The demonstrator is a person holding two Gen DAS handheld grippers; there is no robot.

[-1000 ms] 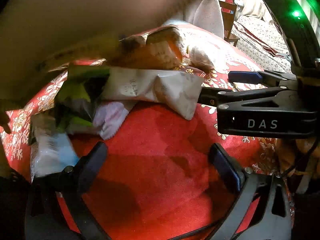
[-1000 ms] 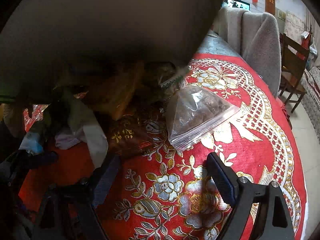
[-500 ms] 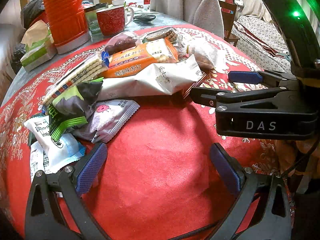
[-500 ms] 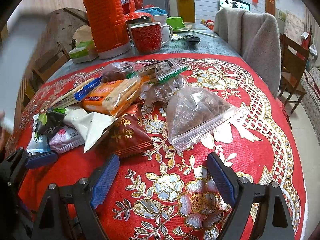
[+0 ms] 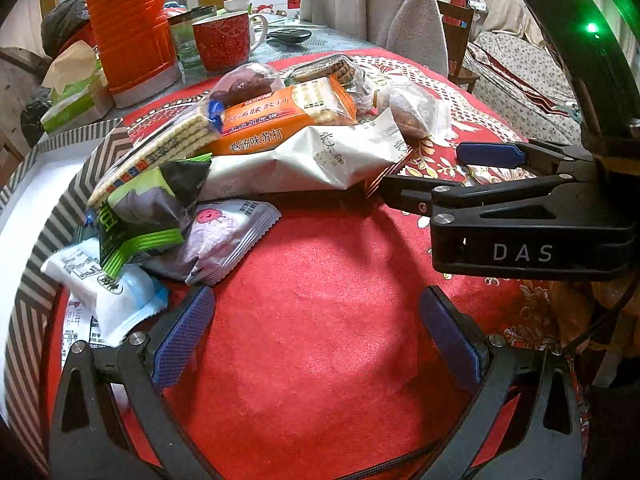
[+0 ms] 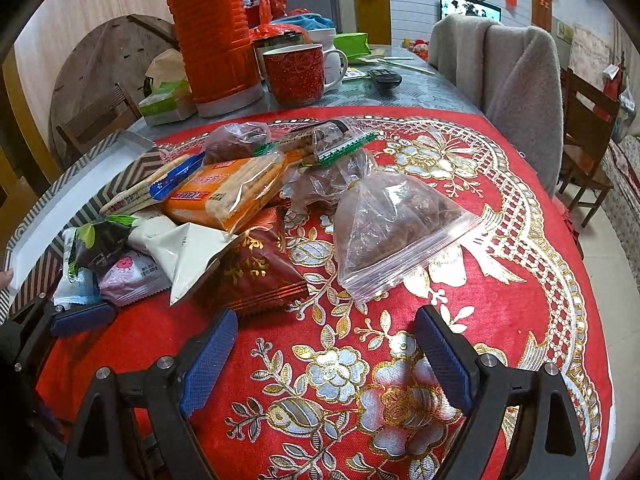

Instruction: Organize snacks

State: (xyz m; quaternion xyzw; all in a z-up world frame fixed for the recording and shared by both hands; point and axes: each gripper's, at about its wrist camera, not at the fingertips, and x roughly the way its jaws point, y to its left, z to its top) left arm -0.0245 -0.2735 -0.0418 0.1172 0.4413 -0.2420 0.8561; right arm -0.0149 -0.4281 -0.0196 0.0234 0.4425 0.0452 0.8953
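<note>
Nearest to us, the left tool (image 5: 316, 334) hangs over bare red cloth with its blue pads wide apart and nothing between them. The right tool (image 6: 326, 354) is likewise spread open and empty, above the gold flower pattern of the worktop (image 6: 500, 208). In the left view, the right tool sits just beside the white packet (image 5: 304, 160) without touching it, as far as we can tell.

Change noted: a second ago a large dark blurred shape filled the upper part of both views and hid the pile. Half a second ago it was gone and the snacks lay in plain sight. Now a shallow tray with a zigzag-striped rim (image 5: 48, 216) lies at the left edge of the pile, where none showed half a second ago. We judge that the blur was this tray being brought in.

Snack positions, near to far: pale blue packet (image 5: 116, 300), pink packet (image 5: 224, 240), green-and-black packet (image 5: 148, 208), dark red pouch (image 6: 260, 272), clear zip bag (image 6: 396, 232), orange cracker pack (image 5: 276, 120). All rest on the cloth; the tray's white floor looks bare.

Meaning for the task: a container is now in place, sorting has not begun. Behind stand a red mug (image 6: 296, 72) and orange flask (image 6: 212, 32).
</note>
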